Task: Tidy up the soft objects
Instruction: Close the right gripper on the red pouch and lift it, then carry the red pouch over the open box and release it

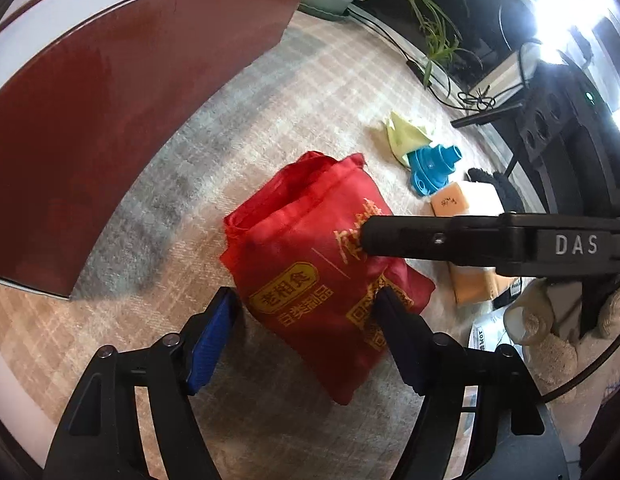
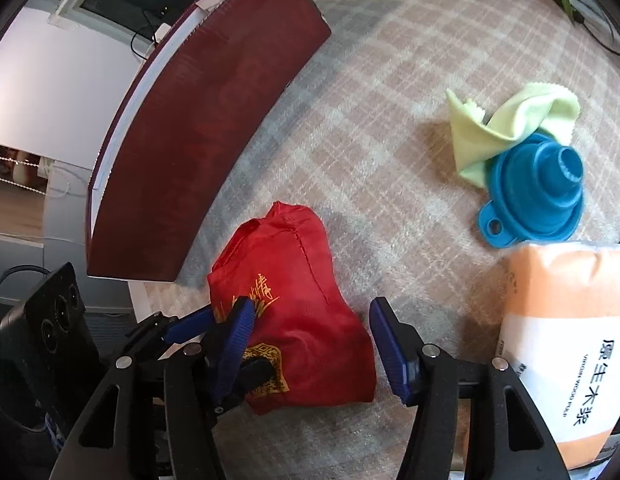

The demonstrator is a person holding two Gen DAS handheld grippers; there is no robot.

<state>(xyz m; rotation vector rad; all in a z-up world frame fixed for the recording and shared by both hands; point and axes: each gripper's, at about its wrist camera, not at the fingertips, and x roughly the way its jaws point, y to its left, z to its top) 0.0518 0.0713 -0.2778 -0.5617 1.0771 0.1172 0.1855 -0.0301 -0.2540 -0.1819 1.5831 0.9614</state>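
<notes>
Left gripper [image 1: 306, 316] spread wide, red bag [image 1: 313, 248] straddled, nothing clamped. Right gripper [image 2: 310, 332] likewise wide apart over same bag on carpet [image 2: 389, 120], nothing held. Tissue pack [image 2: 565, 344] lying near right. Farther off, green cloth [image 2: 509, 120] and blue funnel [image 2: 537, 196] left loose. Dark red box [image 2: 206, 128] beyond. Judged early: nothing seen sorted yet.

black hand-held gripper [image 1: 306, 320], blue ribbed pads [image 1: 208, 344], silver screws, "das" lettering.
</notes>
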